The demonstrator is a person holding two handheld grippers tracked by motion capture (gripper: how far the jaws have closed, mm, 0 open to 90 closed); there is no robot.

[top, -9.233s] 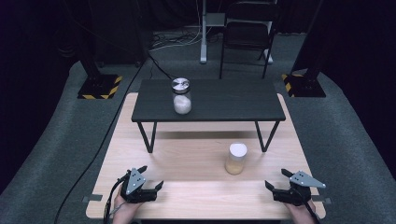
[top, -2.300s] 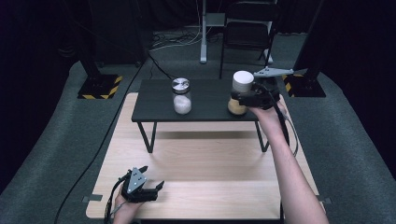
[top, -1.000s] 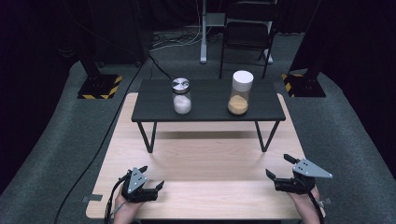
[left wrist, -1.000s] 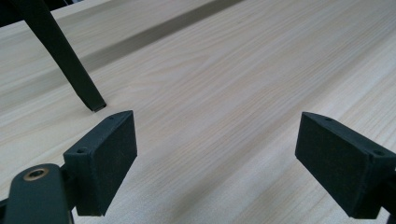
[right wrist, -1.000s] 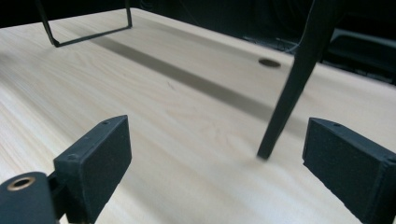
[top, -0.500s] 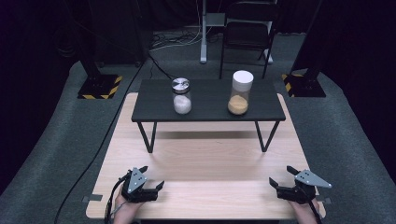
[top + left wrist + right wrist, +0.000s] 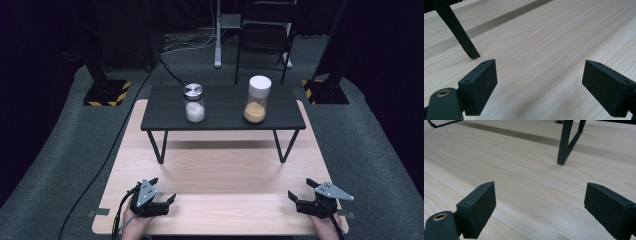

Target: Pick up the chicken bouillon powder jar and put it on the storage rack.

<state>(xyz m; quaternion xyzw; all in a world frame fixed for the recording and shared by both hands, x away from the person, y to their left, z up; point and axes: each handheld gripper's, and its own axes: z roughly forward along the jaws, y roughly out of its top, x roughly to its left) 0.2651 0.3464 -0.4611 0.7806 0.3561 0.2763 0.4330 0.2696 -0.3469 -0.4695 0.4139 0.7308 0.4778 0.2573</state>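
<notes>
**Entry: two jars on the raised shelf, both tongs at rest**

Item one: the taller jar (image 7: 257, 99), white cap, tan powder in its lower part, stands upright on the right half of the small black shelf (image 7: 225, 120). Item two: the shorter jar (image 7: 194, 103), metal lid, white contents, stands upright just left of it, the two near but apart.

My right tongs (image 7: 303, 191) lie at the near right corner of the wooden surface (image 7: 225, 170), released, nothing between the pads; the jaws have just been narrowing a little, with bare wood between them. My left tongs (image 7: 163, 190) lie at the near left corner, likewise released and empty.

Governing relation: both jars sit well apart from me, straight ahead and higher, long axes vertical. The tan jar lies forward and slightly inward of my right tongs; the white jar lies forward and slightly inward of my left. I judge that each hand serves its own side, approaching level to take a jar across its body.
</notes>
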